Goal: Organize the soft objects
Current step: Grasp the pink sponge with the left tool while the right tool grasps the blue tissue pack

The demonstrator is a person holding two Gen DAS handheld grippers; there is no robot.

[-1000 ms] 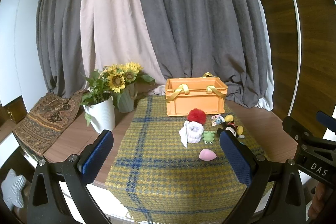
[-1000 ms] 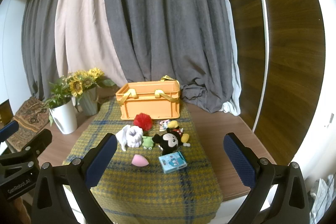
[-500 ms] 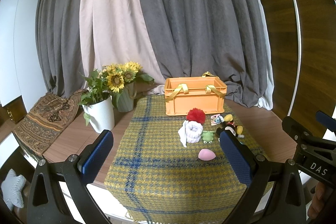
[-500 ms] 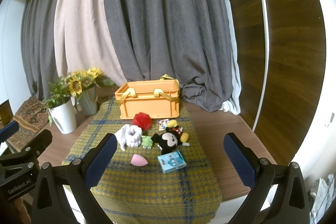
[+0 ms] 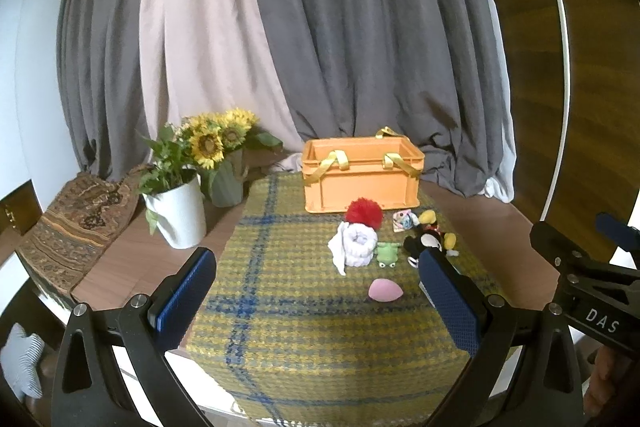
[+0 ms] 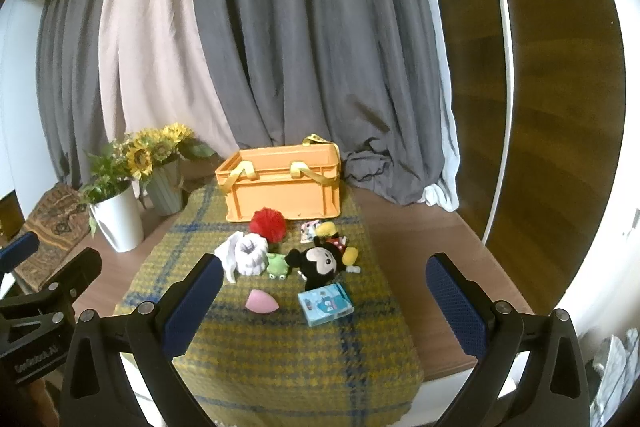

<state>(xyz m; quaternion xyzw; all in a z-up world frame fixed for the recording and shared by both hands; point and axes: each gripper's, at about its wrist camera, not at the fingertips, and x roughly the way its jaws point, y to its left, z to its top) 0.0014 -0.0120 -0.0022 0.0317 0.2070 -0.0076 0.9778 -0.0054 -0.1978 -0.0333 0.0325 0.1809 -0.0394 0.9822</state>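
Grey curtains behind, plaid cloth (image 6: 280,347) over counter (image 6: 420,251). Orange crate (image 6: 286,187) at cloth's far end, 12 o'clock from both your grippers. Soft things clustered just in front of crate: red pompom (image 6: 268,225), white rolled towel (image 6: 250,257), green frog (image 6: 278,265), mouse doll (image 6: 322,261), pink sponge (image 6: 262,301), blue box (image 6: 326,303).

Left gripper (image 5: 316,301): jaws wide open, empty; sponge at 1 o'clock. Right gripper (image 6: 324,307): jaws wide open, empty; sponge at 11 o'clock, pointed end toward 3 o'clock. Judgement: either hand could take sponge; neither clearly nearer.
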